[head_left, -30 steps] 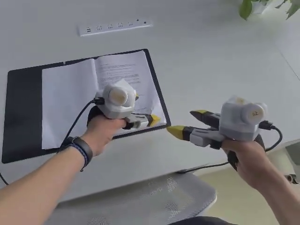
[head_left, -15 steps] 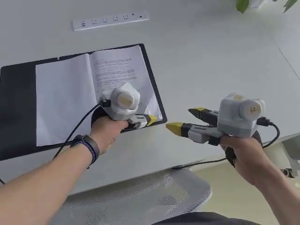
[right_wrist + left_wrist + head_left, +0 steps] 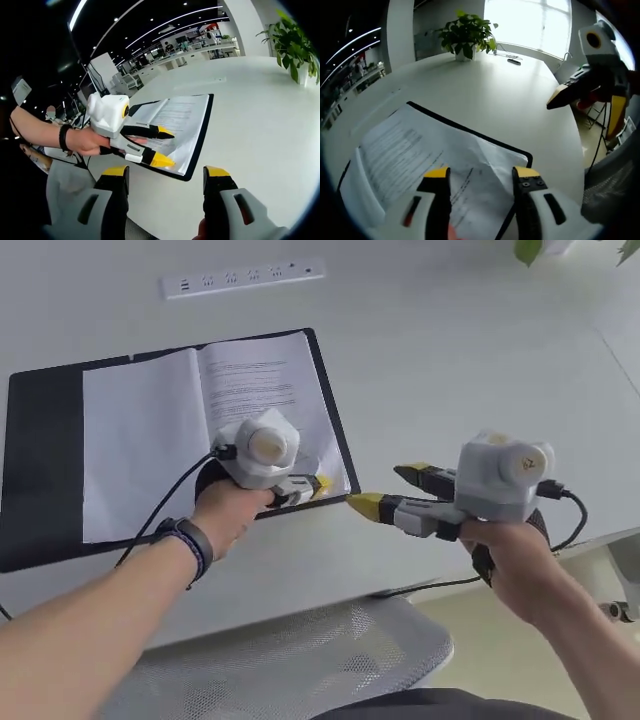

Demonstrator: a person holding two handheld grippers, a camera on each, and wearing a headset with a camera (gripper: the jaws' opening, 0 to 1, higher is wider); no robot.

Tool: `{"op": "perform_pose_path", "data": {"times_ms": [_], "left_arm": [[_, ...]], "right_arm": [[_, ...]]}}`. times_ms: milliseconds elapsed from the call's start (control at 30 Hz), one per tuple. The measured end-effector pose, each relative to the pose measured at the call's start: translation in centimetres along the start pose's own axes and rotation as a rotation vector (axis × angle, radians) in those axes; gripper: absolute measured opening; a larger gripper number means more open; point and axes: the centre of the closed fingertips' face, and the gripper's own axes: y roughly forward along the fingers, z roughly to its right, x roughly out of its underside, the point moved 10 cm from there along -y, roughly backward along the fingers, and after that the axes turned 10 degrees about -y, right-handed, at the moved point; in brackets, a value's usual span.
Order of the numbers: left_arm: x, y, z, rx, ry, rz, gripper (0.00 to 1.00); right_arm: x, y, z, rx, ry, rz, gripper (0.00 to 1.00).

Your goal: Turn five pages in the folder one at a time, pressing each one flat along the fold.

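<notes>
A black folder [image 3: 42, 475] lies open on the white table, a printed page [image 3: 255, 390] on its right half and a blank white sheet [image 3: 140, 450] to the left of the fold. My left gripper [image 3: 318, 485] hovers open over the printed page's near right corner, where the paper [image 3: 485, 152] bulges up slightly between the jaws of the left gripper [image 3: 481, 172]. From the right gripper view, the left gripper [image 3: 162, 146] has one jaw above the page and one at the folder [image 3: 200, 135] edge. My right gripper [image 3: 388, 488] is open and empty, just right of that corner.
A white power strip [image 3: 243, 278] lies beyond the folder. A potted plant [image 3: 467, 35] stands far back on the table. A grey mesh chair [image 3: 300, 660] sits below the table's near edge. Bare table surface [image 3: 470, 360] stretches to the right of the folder.
My right gripper has drifted left, closer to the folder's near right corner. The left gripper has stayed over that corner, still open.
</notes>
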Motion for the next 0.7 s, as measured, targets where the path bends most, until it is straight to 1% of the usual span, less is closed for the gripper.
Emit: {"op": "perform_pose_path", "data": {"times_ms": [33, 67, 167, 233, 267, 367, 467, 600, 633, 700], "left_arm": [[-0.08, -0.04, 0.26, 0.023, -0.040, 0.002, 0.52], [-0.06, -0.02, 0.32, 0.025, -0.041, 0.005, 0.55], [0.25, 0.11, 0.62, 0.011, 0.002, 0.003, 0.57], [0.37, 0.20, 0.65, -0.004, 0.042, -0.002, 0.57], [0.40, 0.23, 0.66, -0.006, 0.045, -0.001, 0.56], [0.35, 0.18, 0.54, -0.006, 0.039, 0.002, 0.55], [0.31, 0.23, -0.10, -0.008, 0.028, 0.009, 0.51], [0.32, 0.27, -0.09, -0.010, 0.034, 0.013, 0.49], [0.28, 0.26, -0.05, -0.009, 0.026, 0.014, 0.50], [0.13, 0.21, 0.23, 0.012, -0.029, 0.019, 0.54]], "right_arm": [[-0.14, 0.09, 0.06, -0.003, -0.001, 0.001, 0.58], [-0.23, 0.15, 0.09, -0.003, -0.002, 0.002, 0.58], [-0.38, 0.27, 0.20, -0.006, 0.002, 0.007, 0.58], [-0.42, 0.40, 0.25, -0.008, 0.003, 0.008, 0.58], [-0.42, 0.46, 0.24, -0.010, 0.003, 0.008, 0.58], [-0.41, 0.56, 0.21, -0.013, 0.004, 0.006, 0.57], [-0.36, 0.65, 0.24, -0.016, 0.009, 0.005, 0.57], [-0.31, 0.83, 0.42, -0.018, 0.022, 0.011, 0.56], [-0.31, 0.89, 0.45, -0.019, 0.023, 0.011, 0.56], [-0.33, 0.97, 0.51, -0.016, 0.024, 0.006, 0.56]]}}
